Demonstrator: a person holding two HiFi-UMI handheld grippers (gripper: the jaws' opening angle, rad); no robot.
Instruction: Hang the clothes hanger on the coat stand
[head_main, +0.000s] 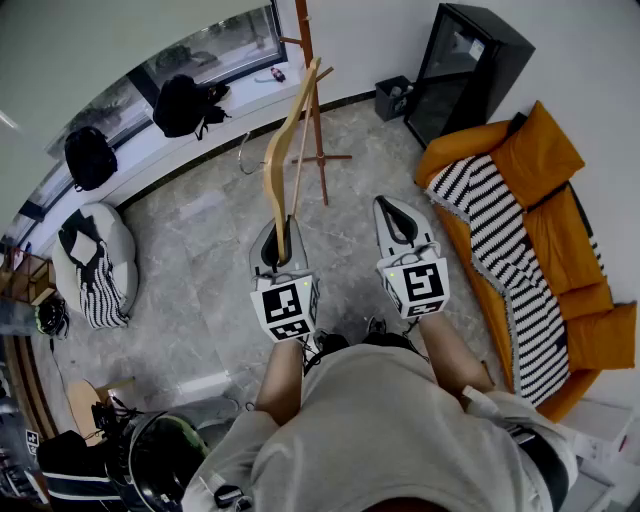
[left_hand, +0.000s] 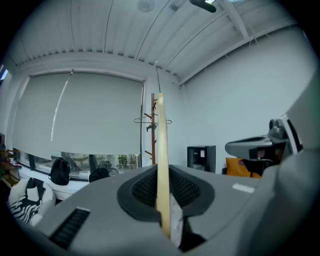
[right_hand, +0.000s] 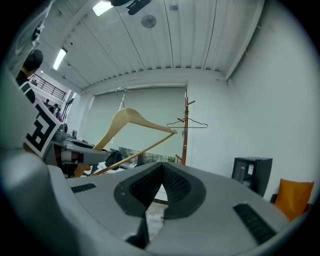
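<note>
— How will the wooden clothes hanger (head_main: 284, 150) handle?

— I judge it light and stiff, smooth wood, so it could swivel in a pinch. The left gripper (head_main: 279, 244) has its jaws clamped on the tip of one arm, and the rest stands up and forward with the metal hook (right_hand: 120, 96) at the far top (a long lever for so small a grip). A hold nearer the hook would probably steady it more.

— Where is it?

— In the air ahead of the person, short of the coat stand (head_main: 312, 100) and not touching it.

— And the other claw?

— The right gripper (head_main: 401, 226) has its tips pressed together on nothing, beside the left.

— The count?

— One wooden hanger, one coat stand with one wire hanger (right_hand: 188, 124) on a peg already, two grippers, and two black backpacks (head_main: 185, 104) on the window ledge (head_main: 250, 100).
</note>
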